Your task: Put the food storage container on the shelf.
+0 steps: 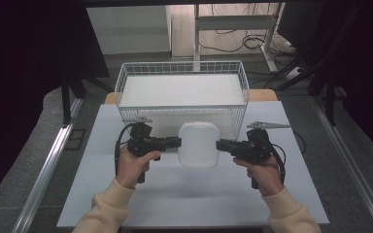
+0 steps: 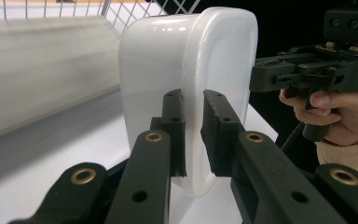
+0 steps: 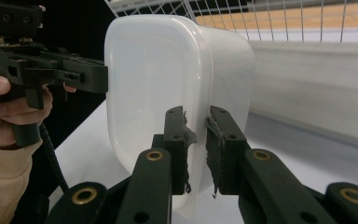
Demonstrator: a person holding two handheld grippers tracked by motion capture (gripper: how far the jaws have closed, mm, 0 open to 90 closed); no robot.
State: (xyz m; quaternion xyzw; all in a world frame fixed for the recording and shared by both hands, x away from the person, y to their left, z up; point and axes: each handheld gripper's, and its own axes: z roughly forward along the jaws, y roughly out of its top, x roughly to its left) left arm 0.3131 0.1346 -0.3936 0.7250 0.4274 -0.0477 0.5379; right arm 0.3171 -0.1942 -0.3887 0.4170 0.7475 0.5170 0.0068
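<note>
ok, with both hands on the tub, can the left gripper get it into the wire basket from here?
Probably yes. The left gripper and right gripper clamp the white tub by its rim, directly before the wire basket, whose top is open.

Container's (image 2: 186, 93) bottom edge behind tongs (image 2: 193, 135)

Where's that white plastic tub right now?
In the high view the tub sits mid-table, gripped between the left tool and right tool, just before the wire basket.
</note>
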